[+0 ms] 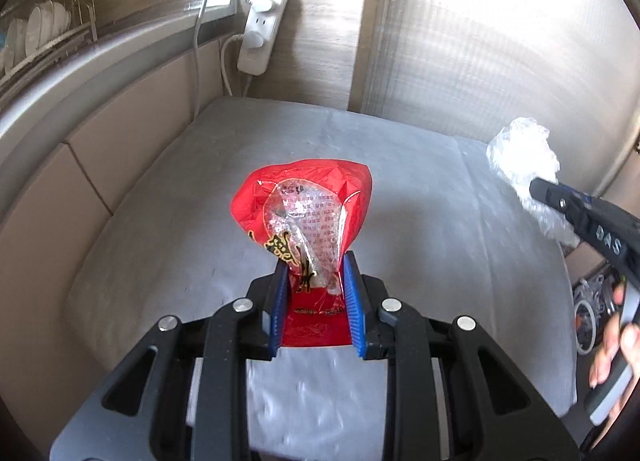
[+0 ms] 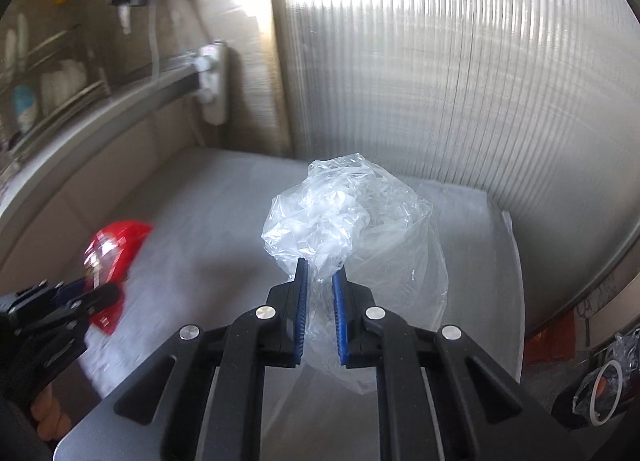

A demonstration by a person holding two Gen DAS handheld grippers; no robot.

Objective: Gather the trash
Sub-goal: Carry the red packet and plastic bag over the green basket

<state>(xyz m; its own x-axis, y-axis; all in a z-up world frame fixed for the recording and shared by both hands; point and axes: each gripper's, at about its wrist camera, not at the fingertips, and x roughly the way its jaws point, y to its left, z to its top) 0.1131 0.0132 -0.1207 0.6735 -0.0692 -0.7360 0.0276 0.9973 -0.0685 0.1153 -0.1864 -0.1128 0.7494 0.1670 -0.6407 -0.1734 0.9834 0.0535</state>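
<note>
In the left wrist view, the left claw (image 1: 314,267) is clamped on the red wrapper (image 1: 304,213), held above the grey desk (image 1: 160,229). In the right wrist view, the right claw (image 2: 320,279) pinches the clear plastic bag (image 2: 340,217). Both grips should hold firm in transit, since thin film slips easily.

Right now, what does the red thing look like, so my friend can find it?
Look at the grey table by the ribbed window wall. Above it, the left gripper pinches a crinkly red snack bag with a see-through patch. The other bag is clear, not red.
</note>
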